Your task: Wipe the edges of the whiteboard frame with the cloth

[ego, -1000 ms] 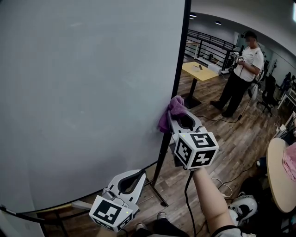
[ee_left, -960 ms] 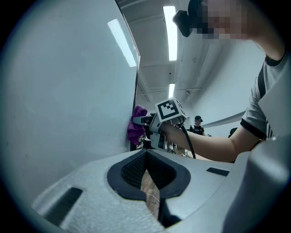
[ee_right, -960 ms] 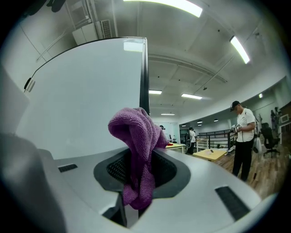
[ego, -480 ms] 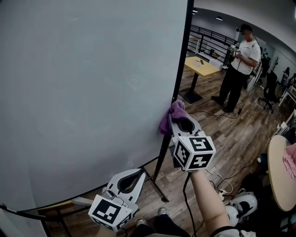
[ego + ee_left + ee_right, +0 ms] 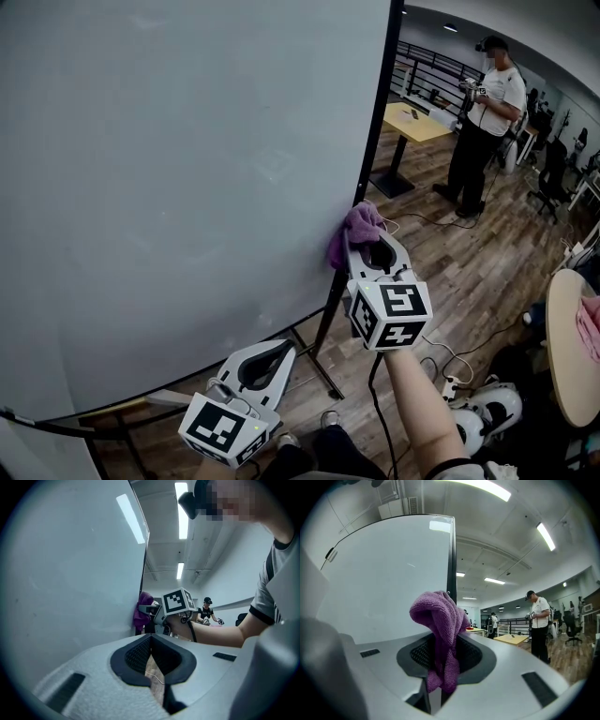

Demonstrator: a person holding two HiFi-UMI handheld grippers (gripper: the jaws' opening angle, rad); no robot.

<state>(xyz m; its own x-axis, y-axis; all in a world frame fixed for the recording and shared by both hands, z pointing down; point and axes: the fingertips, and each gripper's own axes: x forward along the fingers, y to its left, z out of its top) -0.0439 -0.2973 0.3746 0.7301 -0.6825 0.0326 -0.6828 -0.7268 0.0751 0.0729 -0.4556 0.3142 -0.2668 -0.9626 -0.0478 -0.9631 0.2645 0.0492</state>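
Right gripper (image 5: 364,246) clamped tight on purple cloth (image 5: 352,230), which is bunched at the jaw tips and touching the black frame edge (image 5: 371,141) on the whiteboard's right side, lowish. Left gripper (image 5: 277,351) sits near the board's bottom, jaws together, nothing in them. To wipe well, probably keep the cloth pressed on the frame strip, use steady pressure, and run along the edge, not the board face (image 5: 187,187), which is pale and looks clean. Wood floor (image 5: 469,272), yellow table (image 5: 417,122), another person (image 5: 483,103) standing well apart.
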